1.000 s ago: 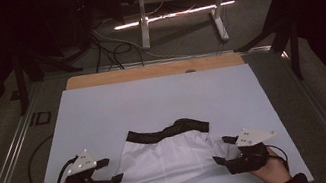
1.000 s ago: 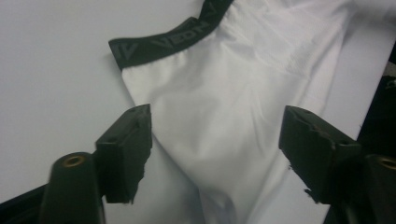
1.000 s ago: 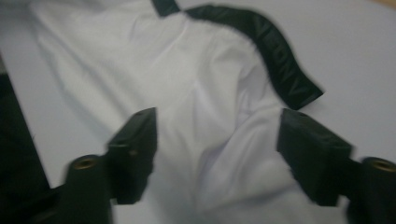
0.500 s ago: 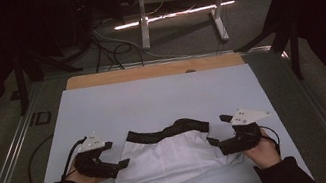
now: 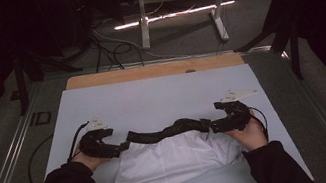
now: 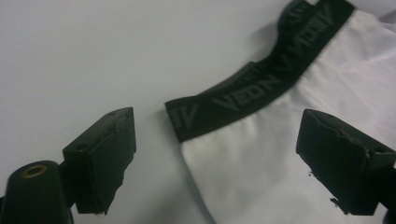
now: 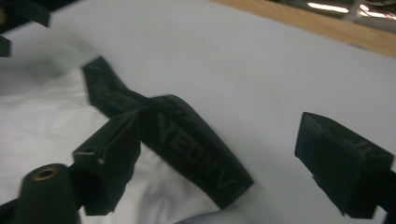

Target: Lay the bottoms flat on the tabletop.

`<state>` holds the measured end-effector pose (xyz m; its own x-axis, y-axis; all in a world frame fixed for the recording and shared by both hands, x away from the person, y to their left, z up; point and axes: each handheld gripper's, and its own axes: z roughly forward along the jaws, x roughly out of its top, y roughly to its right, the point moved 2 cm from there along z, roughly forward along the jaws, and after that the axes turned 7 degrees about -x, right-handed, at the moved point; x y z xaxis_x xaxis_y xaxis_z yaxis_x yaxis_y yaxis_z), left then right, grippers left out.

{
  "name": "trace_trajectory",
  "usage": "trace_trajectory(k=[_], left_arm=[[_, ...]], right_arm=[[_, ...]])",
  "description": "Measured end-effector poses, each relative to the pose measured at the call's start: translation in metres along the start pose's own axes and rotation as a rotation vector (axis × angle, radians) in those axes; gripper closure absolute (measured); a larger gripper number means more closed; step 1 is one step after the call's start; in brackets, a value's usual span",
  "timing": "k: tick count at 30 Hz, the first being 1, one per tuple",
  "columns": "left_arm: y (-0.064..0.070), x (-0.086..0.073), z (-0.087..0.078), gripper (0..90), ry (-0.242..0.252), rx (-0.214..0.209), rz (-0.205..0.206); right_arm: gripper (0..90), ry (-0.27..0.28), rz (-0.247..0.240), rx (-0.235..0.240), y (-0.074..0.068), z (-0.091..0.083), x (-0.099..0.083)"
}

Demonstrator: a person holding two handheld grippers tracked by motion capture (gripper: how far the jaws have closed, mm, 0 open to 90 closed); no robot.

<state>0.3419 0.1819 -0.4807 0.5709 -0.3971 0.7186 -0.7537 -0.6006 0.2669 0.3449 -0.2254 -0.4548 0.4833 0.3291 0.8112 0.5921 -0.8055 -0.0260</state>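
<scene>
White shorts [image 5: 170,160] with a black waistband [image 5: 168,131] lie flat on the worktop [image 5: 152,98], near its front edge. The left hand-held gripper [image 5: 121,148] sits at the waistband's left end, jaws spread wide, grasping nothing. The right hand-held gripper [image 5: 214,125] sits at the waistband's right end, likewise released.

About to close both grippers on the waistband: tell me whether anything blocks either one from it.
Nothing visible does. The left gripper is open around the end of the black waistband; the right gripper is open around the other end, over the bare white table.
</scene>
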Motion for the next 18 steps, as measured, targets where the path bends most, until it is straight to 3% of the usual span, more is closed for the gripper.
trace_trajectory(k=[2,7,12,15,16,18], left_arm=[[-0.005,-0.001,0.007,16.3,-0.004,-0.001,-0.022],[-0.015,-0.005,0.026,21.9,-0.027,-0.015,-0.085],[-0.023,-0.013,0.042,28.4,-0.05,-0.004,-0.129],[-0.025,-0.017,0.048,40.6,-0.065,-0.003,-0.131],[-0.026,-0.018,0.048,40.6,-0.055,-0.007,-0.127],[-0.027,-0.018,0.049,51.5,-0.048,-0.011,-0.133]], right_arm=[[17.4,-0.02,0.025,0.002,0.002,0.009,-0.005],[33.8,-0.115,0.065,0.019,0.007,0.029,-0.026],[40.1,-0.181,0.094,0.007,0.011,0.039,-0.038],[45.7,-0.226,0.117,0.016,0.014,0.046,-0.045],[46.3,-0.247,0.12,0.013,0.014,0.048,-0.047],[54.8,-0.261,0.125,0.045,0.014,0.051,-0.051]])
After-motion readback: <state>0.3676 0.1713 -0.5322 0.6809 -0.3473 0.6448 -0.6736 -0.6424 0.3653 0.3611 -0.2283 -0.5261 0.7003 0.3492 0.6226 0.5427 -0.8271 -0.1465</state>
